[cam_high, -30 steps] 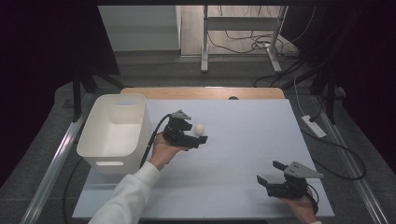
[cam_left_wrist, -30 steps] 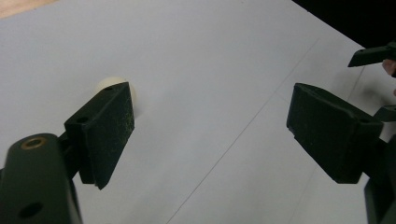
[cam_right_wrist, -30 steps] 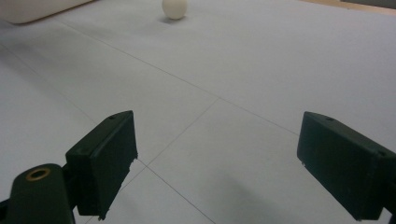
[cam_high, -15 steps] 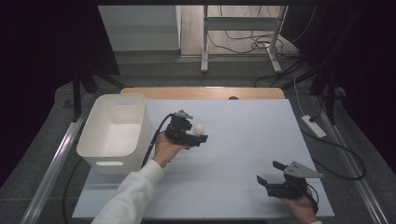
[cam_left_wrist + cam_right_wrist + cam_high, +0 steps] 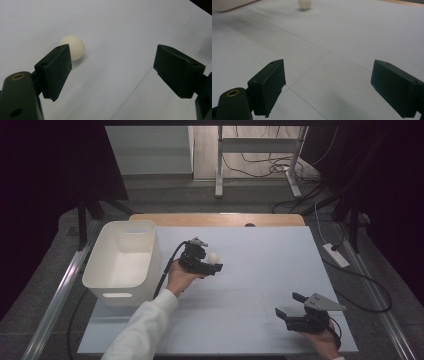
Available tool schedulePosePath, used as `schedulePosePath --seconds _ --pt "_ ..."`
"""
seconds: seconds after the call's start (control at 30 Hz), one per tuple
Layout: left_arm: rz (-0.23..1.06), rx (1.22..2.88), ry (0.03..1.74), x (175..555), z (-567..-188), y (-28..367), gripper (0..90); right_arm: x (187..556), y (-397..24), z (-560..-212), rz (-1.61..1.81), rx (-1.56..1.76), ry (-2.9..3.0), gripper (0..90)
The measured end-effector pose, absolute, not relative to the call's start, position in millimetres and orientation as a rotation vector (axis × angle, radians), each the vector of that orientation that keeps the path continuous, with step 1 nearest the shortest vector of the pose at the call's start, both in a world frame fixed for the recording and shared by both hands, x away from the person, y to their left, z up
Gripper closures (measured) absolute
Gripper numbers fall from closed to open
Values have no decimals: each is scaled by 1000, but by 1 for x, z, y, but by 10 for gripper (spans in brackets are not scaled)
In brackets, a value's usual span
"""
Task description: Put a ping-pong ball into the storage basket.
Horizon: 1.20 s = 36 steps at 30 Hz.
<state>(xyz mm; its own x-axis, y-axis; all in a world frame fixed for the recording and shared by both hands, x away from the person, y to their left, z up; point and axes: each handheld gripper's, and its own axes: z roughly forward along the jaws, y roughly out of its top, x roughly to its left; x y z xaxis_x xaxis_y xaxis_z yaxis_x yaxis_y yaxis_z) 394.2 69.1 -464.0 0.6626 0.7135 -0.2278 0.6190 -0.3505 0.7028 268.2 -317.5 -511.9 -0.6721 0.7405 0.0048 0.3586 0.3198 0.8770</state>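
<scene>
Small cream ball [image 5: 73, 47] — round, smooth — resting free on pale-blue table [image 5: 260, 270].

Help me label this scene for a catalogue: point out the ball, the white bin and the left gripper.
ball [image 5: 75, 47]: left gripper view, on its rounded front.
white bin [image 5: 150, 251]: high view, on its right wall.
left gripper [image 5: 112, 71]: left gripper view, midway between its open jaws.

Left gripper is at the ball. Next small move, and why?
Probably shift the left gripper sideways to centre the white ball between its open jaws, then close. In the left gripper view the ball sits on the table beyond the left-hand jaw, not in the gap.
</scene>
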Motion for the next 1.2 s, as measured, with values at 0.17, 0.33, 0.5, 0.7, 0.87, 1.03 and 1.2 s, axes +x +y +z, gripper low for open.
schedulePosePath --seconds 0.17,0.33,0.5,0.7,0.87,1.03,1.2 --pt "154 2087 1031 399 -468 69 160 269 -316 -512 1303 969 2198 123" --pt "162 2085 1039 403 -471 68 160 269 -317 -512 1302 971 2198 123" --pt "171 2090 1042 407 -475 65 160 269 -317 -512 1301 971 2198 123" --pt "172 2088 1065 418 -481 65 159 268 -317 -512 1306 968 2196 123" --pt "178 2087 1088 426 -488 66 158 269 -318 -512 1307 971 2196 123" --pt "186 2094 1088 429 -491 65 158 269 -318 -512 1309 972 2195 123" --pt "188 2093 1095 434 -493 63 158 269 -318 -512 1309 972 2195 123"
